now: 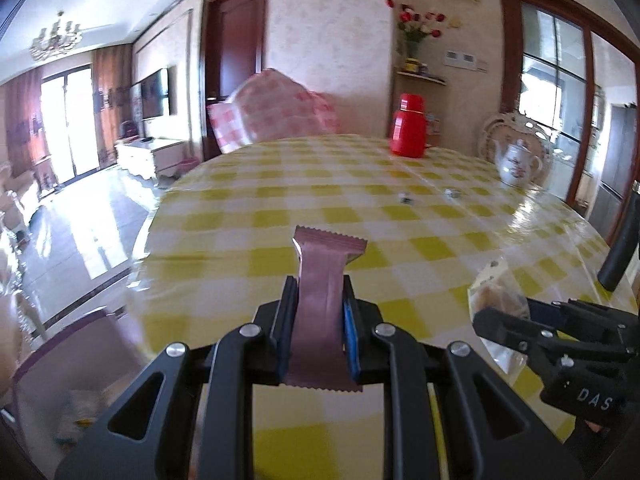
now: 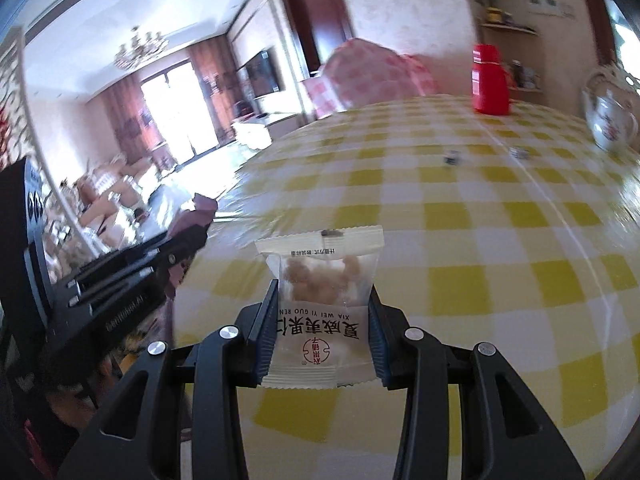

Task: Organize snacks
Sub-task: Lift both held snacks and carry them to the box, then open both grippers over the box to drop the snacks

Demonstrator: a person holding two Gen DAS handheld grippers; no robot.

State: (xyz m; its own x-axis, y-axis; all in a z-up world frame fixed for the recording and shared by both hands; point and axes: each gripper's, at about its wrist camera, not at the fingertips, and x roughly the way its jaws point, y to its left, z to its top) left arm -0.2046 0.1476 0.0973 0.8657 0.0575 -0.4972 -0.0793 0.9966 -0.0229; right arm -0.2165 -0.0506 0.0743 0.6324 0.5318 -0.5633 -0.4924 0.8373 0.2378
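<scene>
Clamped between the fingers of the left gripper [image 1: 318,292] was a mauve snack packet [image 1: 322,304], its zigzag end sticking out forward above the near edge of the table [image 1: 280,184]. Over that same yellow-checked cloth, to the right, the right gripper [image 2: 322,300] gripped a clear nut packet [image 2: 322,280] by its two sides, printed face up, with pale nuts showing through the film. Neither packet touched the table as far as could be seen.

Below the table's left edge, in the left wrist view, stood a purple-rimmed bin [image 1: 60,360] with some blurred wrappers inside. Out toward the middle of the table lay two tiny dark-and-white bits [image 1: 405,199], well apart from both packets. At the table's far side stood a red flask [image 1: 409,126], and to its right, near the rim, a white flowered teapot [image 1: 518,166]. Behind the table's far left edge rose a pink checked cover [image 1: 276,108], apparently draped over something.
</scene>
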